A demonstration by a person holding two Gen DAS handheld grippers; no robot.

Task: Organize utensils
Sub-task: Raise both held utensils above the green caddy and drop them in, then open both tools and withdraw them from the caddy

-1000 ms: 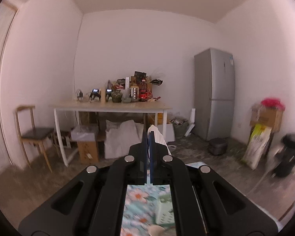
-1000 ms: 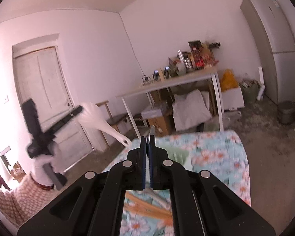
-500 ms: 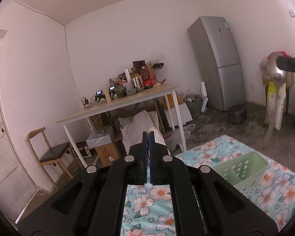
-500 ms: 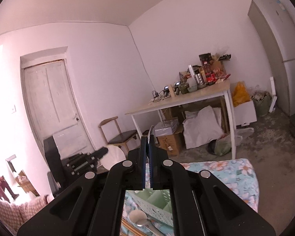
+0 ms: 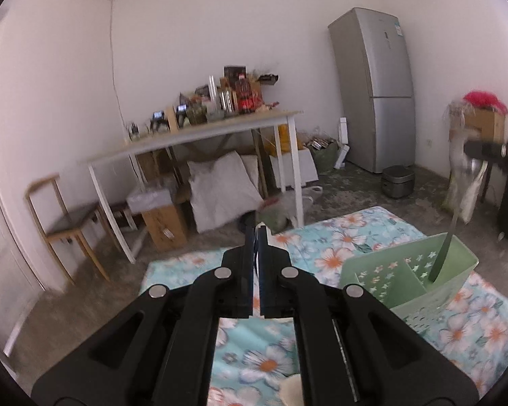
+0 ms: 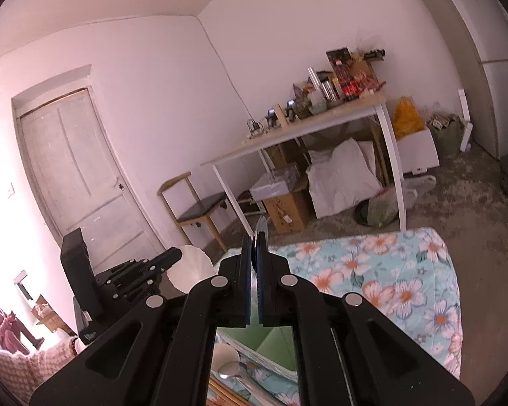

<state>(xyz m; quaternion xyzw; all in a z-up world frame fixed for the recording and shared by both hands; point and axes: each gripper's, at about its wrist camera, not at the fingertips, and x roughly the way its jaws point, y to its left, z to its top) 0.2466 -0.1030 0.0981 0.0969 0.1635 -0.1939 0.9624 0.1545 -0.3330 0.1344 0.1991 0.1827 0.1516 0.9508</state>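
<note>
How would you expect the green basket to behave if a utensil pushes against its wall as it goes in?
Probably light and a little flexible: the green basket looks like thin, perforated plastic. It sits on a floral cloth, so a push may slide it. The long utensil leaning in its far corner might tip it that way.
</note>
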